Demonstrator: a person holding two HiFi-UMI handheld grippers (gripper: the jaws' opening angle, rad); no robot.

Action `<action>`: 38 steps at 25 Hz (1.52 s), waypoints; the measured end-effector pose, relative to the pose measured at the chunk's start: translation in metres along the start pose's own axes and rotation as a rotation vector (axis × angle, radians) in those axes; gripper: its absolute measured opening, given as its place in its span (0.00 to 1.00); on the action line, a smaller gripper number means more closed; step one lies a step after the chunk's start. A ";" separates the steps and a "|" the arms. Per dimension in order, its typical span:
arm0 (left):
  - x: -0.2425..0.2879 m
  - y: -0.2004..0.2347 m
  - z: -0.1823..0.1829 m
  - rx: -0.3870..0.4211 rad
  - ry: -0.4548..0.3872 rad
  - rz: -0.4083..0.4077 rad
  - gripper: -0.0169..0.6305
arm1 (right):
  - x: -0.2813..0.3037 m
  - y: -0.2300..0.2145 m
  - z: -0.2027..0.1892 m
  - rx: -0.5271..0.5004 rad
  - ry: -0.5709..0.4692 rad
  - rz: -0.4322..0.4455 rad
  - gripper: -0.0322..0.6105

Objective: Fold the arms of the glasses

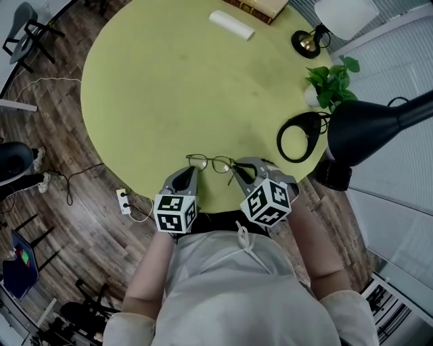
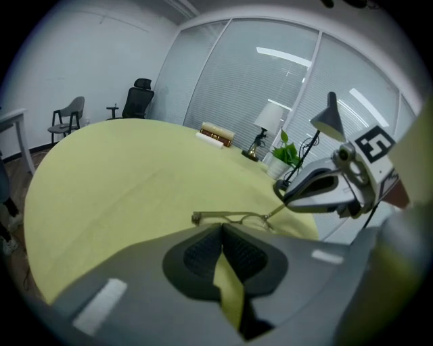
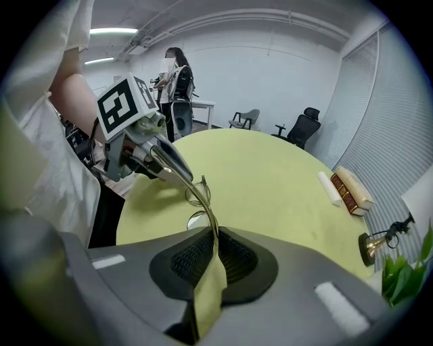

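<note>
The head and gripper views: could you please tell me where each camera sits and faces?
Head view: on the head, facing down at the table; torso, forearms, both grippers show.
Left gripper view: on the left gripper, facing the plant; shut jaws show.
Right gripper view: on the right gripper, facing the chairs; jaws grip the glasses.
Shared: both gripper views show glasses and the other gripper.

Round yellow-green table [image 1: 169, 88] on wood floor [image 1: 81, 230]. Far edge: book [image 1: 260, 8], with white roll [image 1: 231, 25] just beside it on the near-left side. Far right: table lamp [image 1: 342, 17], white shade, dark base. Potted plant [image 1: 331, 81] at right edge. Black desk lamp [image 1: 369, 128] on the right, black ring [image 1: 301, 135] on the table just beside it. Power strip [image 1: 123, 201] on floor near left, cable attached. Chair [image 1: 27, 30] far left. Right gripper view: person [image 3: 177, 74] standing far back, black office chair [image 3: 298, 125] beyond the table.
</note>
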State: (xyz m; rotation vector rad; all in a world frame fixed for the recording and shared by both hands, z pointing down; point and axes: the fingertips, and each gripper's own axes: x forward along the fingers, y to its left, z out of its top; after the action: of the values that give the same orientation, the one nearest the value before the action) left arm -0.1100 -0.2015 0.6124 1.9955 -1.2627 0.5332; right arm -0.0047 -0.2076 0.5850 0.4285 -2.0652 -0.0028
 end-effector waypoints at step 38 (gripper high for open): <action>0.014 0.008 -0.017 -0.026 0.159 -0.004 0.04 | 0.043 0.010 0.023 -0.063 0.042 0.116 0.09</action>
State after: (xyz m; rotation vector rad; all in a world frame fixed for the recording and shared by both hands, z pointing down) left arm -0.1101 -0.1998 0.6355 1.8942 -1.1621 0.6564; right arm -0.0467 -0.2156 0.6113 0.2675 -2.0397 0.0099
